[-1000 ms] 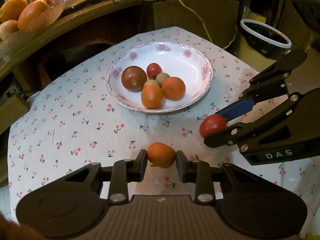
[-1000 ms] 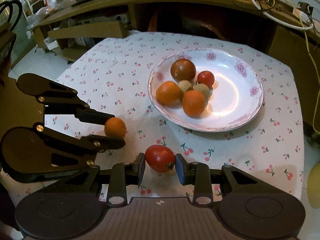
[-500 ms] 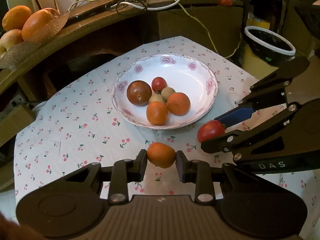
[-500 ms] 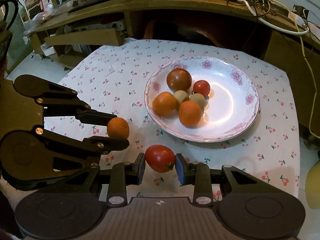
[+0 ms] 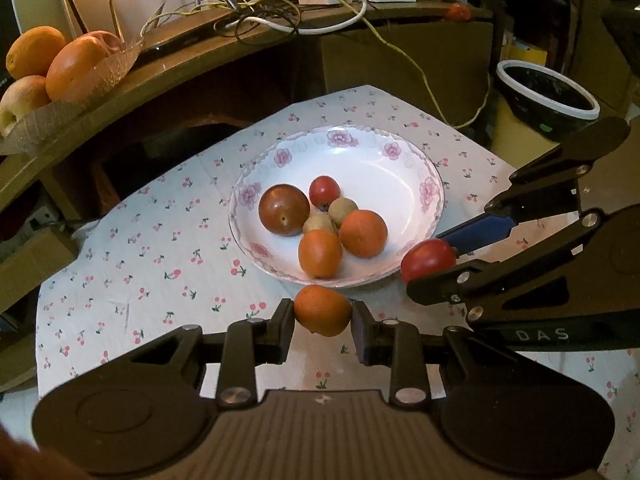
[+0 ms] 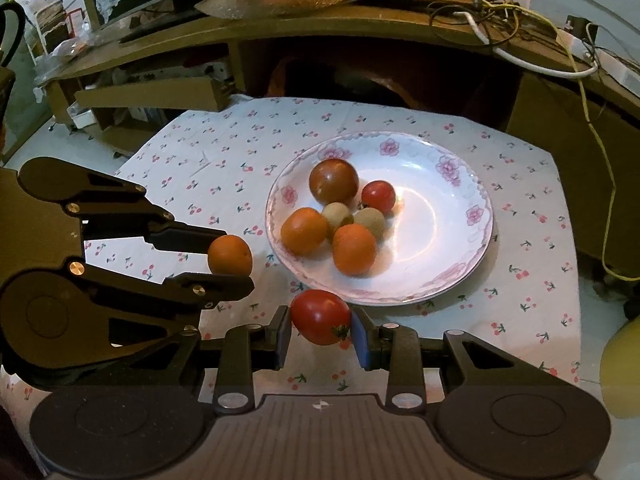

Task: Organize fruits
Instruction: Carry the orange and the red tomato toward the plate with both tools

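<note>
My left gripper (image 5: pixel 323 322) is shut on a small orange fruit (image 5: pixel 322 309), held above the cherry-print tablecloth just short of the plate's near rim. My right gripper (image 6: pixel 320 326) is shut on a red tomato (image 6: pixel 320 316), also near that rim. Each gripper shows in the other's view: the right gripper (image 5: pixel 430 258) with its tomato (image 5: pixel 427 258) at the right, the left gripper (image 6: pixel 230 256) with its orange fruit (image 6: pixel 229 255) at the left. The white flowered plate (image 5: pixel 400 168) holds several fruits: a dark tomato (image 5: pixel 284 210), a small red tomato (image 5: pixel 324 191) and two orange fruits.
A curved wooden shelf (image 5: pixel 168 76) rises behind the table, carrying a glass dish of large fruit (image 5: pixel 60 60) and tangled cables (image 5: pixel 260 4). A white-rimmed dark bin (image 5: pixel 546 94) stands at the far right. Cardboard boxes (image 6: pixel 148 94) lie on the floor at the left.
Both views have tilted up, so the plate and table sit lower in frame and more of the shelf shows. Both fruits have stayed gripped, hanging a little higher above the cloth.
</note>
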Motion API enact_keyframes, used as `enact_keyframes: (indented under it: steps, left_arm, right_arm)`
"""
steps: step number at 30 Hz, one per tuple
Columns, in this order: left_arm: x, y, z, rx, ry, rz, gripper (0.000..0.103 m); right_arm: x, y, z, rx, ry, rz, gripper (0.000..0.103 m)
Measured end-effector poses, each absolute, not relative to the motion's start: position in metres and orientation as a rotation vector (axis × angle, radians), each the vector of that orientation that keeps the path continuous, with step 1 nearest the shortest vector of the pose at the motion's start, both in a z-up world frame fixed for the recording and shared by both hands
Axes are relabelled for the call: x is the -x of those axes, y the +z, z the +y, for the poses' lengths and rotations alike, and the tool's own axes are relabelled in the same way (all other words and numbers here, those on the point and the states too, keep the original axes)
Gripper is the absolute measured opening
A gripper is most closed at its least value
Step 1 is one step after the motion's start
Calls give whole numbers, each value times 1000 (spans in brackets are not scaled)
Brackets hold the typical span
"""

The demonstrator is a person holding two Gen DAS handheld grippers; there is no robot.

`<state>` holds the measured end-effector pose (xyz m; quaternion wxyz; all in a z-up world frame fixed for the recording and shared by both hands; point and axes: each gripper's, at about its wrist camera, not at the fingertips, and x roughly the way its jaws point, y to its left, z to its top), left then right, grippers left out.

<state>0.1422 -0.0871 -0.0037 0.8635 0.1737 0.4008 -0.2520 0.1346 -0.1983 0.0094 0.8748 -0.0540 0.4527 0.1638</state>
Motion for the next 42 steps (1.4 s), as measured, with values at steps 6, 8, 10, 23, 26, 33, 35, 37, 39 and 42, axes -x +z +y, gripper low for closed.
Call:
enact_keyframes:
  steps: [6,8,10,23,26,33,35,37,39,42]
  left_arm:
    - [-148,0,-91,-371,-515,821,35]
    - [-150,1,-92,-367,-511,815,35]
    - [-152,2,-94,-363,-508,810,35]
    - [-170,6,-102,-365,-470,780,34]
    - [-174,5,-104,-361,-461,782,34]
    - [-181,4,-109,-361,-450,777,33]
    - [-183,3,-111,-361,-447,778,33]
    - [-186,3,-112,-357,-447,779,33]
    - [-188,2,-113,-355,-447,779,33]
    - [-191,1,-115,-355,-444,778,33]
  right_arm:
    - [-138,12,-200,114,321,929,34]
    - [-140,13,-201,113,313,922,34]
    - [-142,14,-203,111,305,915,34]
    - [-156,20,-209,93,247,882,35]
    - [-159,19,-210,88,238,880,35]
    - [-167,18,-213,78,223,880,35]
    - [-169,17,-215,74,219,880,35]
    - [-172,17,-216,71,214,881,35]
    - [-173,16,-217,69,208,881,35]
    - [-176,16,-219,67,201,879,35]
